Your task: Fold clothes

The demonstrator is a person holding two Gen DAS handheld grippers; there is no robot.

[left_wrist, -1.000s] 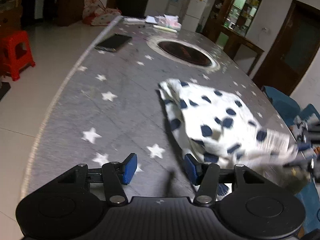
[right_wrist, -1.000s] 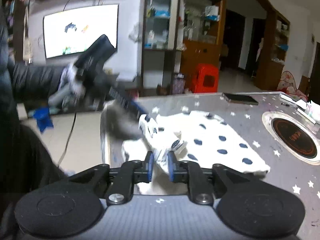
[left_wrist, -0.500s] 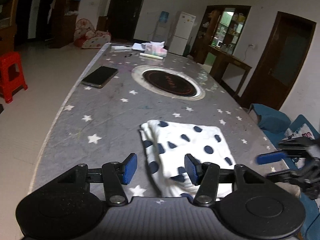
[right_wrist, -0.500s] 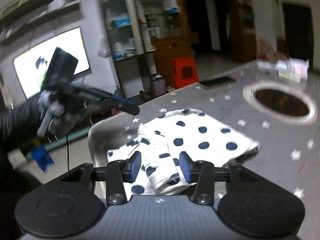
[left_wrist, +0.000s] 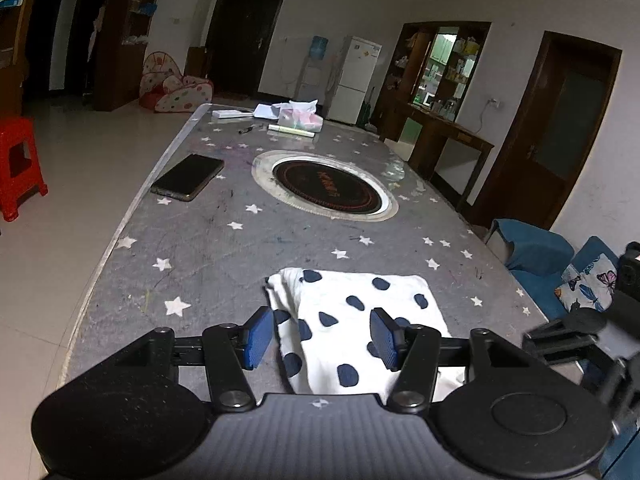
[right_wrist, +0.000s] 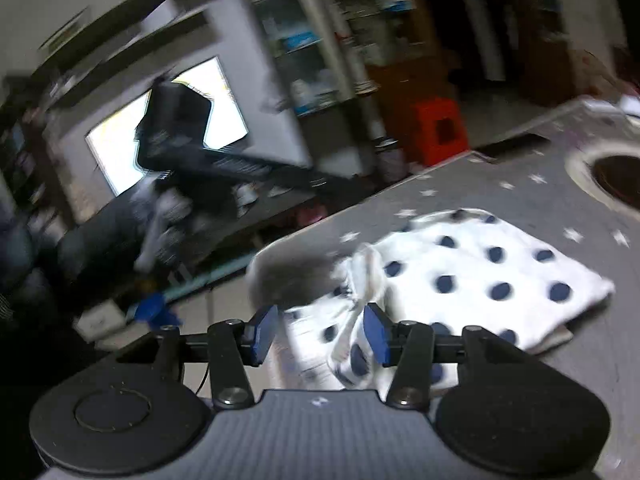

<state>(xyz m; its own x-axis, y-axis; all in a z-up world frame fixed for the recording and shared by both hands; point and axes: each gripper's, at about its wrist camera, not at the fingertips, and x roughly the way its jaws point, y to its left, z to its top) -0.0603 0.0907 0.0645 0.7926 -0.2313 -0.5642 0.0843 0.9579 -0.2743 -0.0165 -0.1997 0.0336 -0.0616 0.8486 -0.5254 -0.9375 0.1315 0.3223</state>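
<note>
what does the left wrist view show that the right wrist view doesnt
Only the left wrist view shows the dark phone, the white fridge and the tissue pack at the table's far end. Only the right wrist view shows the bright screen and the shelves, though it is blurred. Both share the polka-dot garment folded on the star-print table, the round cooktop and the red stool. Each hand-held gripper is open.

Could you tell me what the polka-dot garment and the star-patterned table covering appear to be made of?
The polka-dot garment looks like soft matte woven or knit fabric, probably cotton: it lies in limp layers with rumpled edges. The star-patterned table covering looks like thin, smooth vinyl or oilcloth, though felt is possible: it lies flat, shows scuffs, and has a faint sheen at its edge.
</note>
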